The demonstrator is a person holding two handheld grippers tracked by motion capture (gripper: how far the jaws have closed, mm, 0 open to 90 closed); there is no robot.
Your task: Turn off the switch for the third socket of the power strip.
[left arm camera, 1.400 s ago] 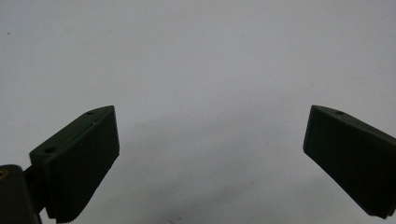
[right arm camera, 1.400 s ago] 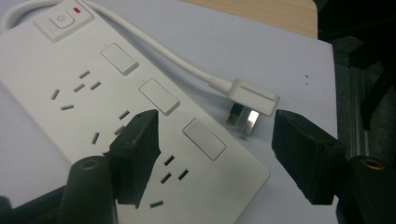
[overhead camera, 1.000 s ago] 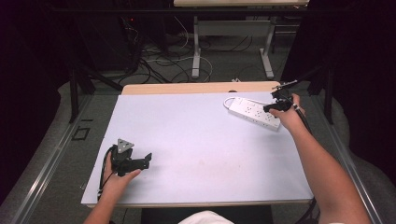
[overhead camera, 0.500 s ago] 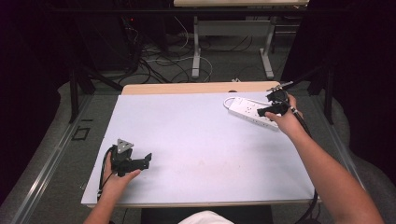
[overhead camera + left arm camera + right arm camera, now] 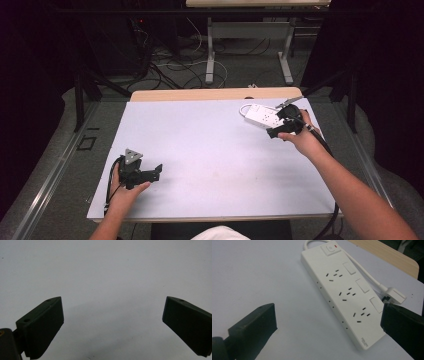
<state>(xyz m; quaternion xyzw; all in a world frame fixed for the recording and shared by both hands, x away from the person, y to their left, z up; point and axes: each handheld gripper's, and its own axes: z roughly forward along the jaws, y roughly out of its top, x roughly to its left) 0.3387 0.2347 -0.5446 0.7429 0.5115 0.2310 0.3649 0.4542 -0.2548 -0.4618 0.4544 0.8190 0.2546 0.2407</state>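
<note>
power strip: the white power strip [image 5: 342, 293] lies flat at the far right of the table [image 5: 210, 150]; three sockets, a switch beside each, a main switch with a red mark at its far end
lead: its white cord [image 5: 367, 272] loops back to the plug [image 5: 393, 295], just beside the strip
right gripper: the right gripper [image 5: 278, 126], its jaws just opened wide, holds nothing; the strip lies apart from them
advice: draw off slowly and avoid snagging the cord
left gripper: the left gripper [image 5: 112, 325] rests on bare table, jaws wide, holding nothing
</note>
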